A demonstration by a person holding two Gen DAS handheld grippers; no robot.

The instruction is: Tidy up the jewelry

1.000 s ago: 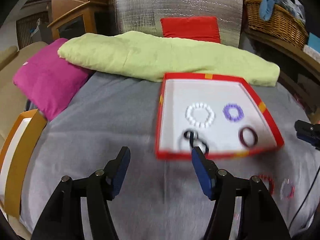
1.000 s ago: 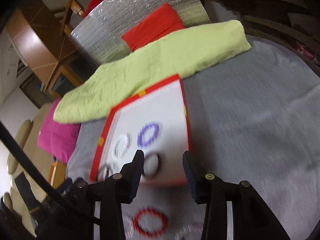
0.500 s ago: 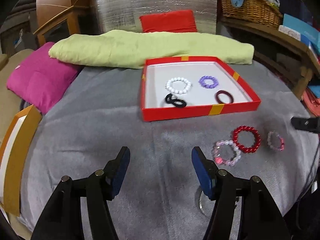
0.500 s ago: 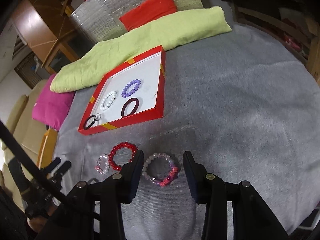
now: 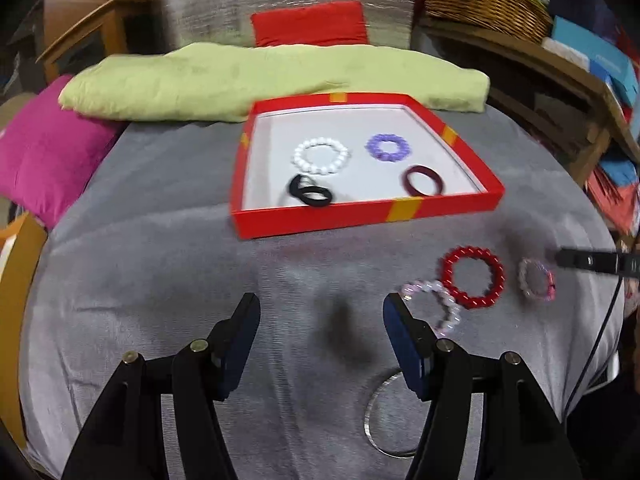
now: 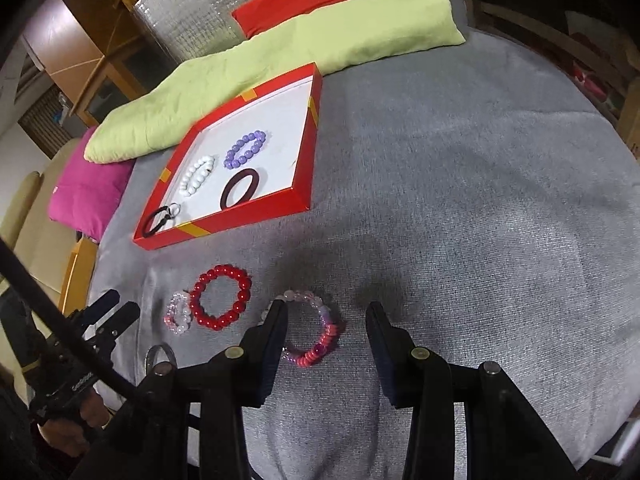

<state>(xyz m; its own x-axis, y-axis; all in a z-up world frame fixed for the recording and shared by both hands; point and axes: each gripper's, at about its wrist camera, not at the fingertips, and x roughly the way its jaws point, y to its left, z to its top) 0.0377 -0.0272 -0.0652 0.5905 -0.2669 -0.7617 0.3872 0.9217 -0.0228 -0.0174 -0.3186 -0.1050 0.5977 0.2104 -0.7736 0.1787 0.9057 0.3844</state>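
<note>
A red tray (image 5: 360, 216) with a white floor holds a white bead bracelet (image 5: 320, 156), a purple one (image 5: 387, 147), a maroon band (image 5: 422, 180) and black hair ties (image 5: 310, 194). On the grey cloth in front lie a red bead bracelet (image 5: 472, 276), a pale pink bracelet (image 5: 436, 304), a pink mixed bracelet (image 6: 310, 334) and a silver bangle (image 5: 390, 416). My left gripper (image 5: 320, 320) stands open over bare cloth, left of the pale pink bracelet. My right gripper (image 6: 326, 316) is open above the pink mixed bracelet, which lies beside its left finger.
A long lime-green cushion (image 5: 240, 76) lies behind the tray, a magenta pillow (image 5: 44, 152) at the left edge. A red cushion (image 5: 310, 24) leans on a silver padded board. A wicker basket (image 5: 484, 0) and shelves stand at the right. Grey cloth to the right of the tray (image 6: 460, 180) is bare.
Both views have steadied and tilted down toward the near cloth, so the loose bracelets in front of the tray now show. Neither gripper's jaws have changed width.
</note>
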